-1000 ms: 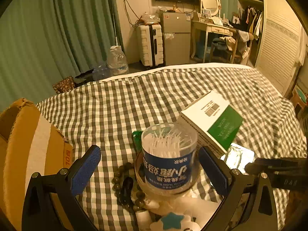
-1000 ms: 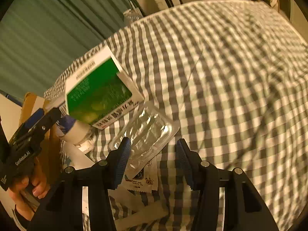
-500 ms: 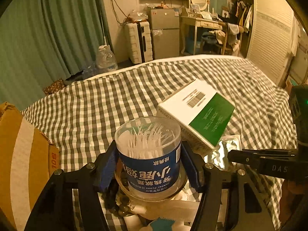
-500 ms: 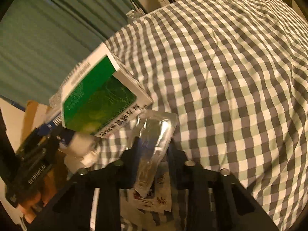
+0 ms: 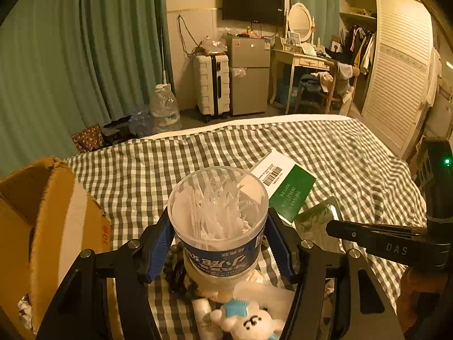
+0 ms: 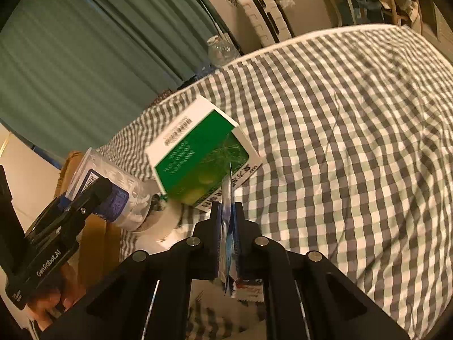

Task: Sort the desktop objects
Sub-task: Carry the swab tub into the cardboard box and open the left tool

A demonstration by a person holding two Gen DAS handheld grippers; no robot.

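Note:
My left gripper (image 5: 218, 235) is shut on a clear round tub of white floss picks (image 5: 218, 212) with a blue label and holds it lifted above the checked cloth. The tub also shows in the right wrist view (image 6: 113, 192). My right gripper (image 6: 228, 212) is shut on a clear plastic blister pack (image 6: 228, 198), held edge-on; the pack also shows in the left wrist view (image 5: 317, 221). A green and white box (image 6: 198, 155) lies tilted just beyond both grippers.
An open cardboard box (image 5: 42, 226) stands at the left. Under the left gripper lie a small white plush toy (image 5: 249, 320), dark beads (image 5: 175, 272) and a small white tube. Paper sachets (image 6: 249, 291) lie under the right gripper. The checked bedspread (image 6: 354, 141) stretches right.
My left gripper closed on the floss pick tub and lifted it. My right gripper closed on the blister pack and raised it, turning it edge-on.

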